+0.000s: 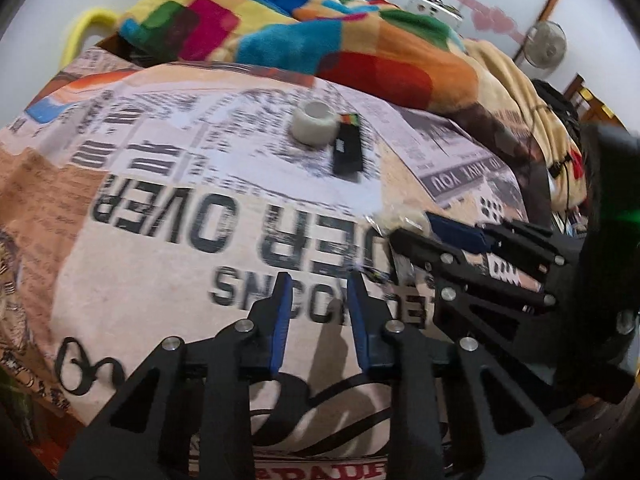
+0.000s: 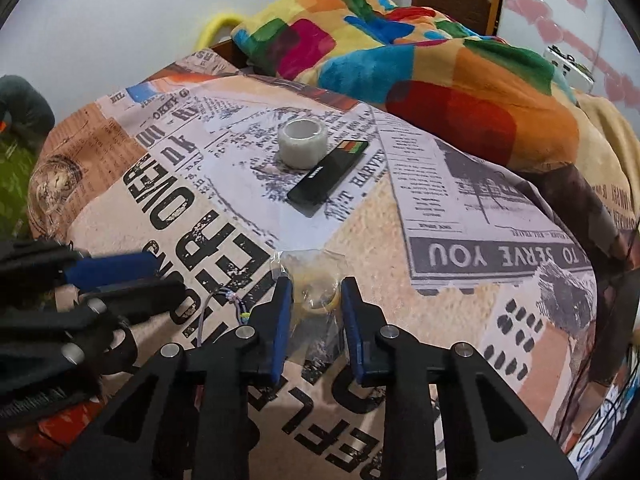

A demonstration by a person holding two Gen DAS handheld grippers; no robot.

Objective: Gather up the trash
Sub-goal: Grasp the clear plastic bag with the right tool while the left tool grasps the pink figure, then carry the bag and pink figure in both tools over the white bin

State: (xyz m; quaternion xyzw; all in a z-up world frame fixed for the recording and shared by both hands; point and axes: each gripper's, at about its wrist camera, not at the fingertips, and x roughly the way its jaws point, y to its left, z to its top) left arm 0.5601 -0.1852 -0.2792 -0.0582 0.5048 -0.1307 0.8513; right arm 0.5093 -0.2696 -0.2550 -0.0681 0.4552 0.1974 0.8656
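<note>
The newspaper-print bedsheet (image 2: 460,216) reads "TO SERVE YOU" and "OVER".

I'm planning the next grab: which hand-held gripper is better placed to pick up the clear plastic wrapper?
Right. The right hand-held gripper is open, its fingers either side of the wrapper. The left hand-held gripper is open over bare bedsheet, off to the side.
</note>
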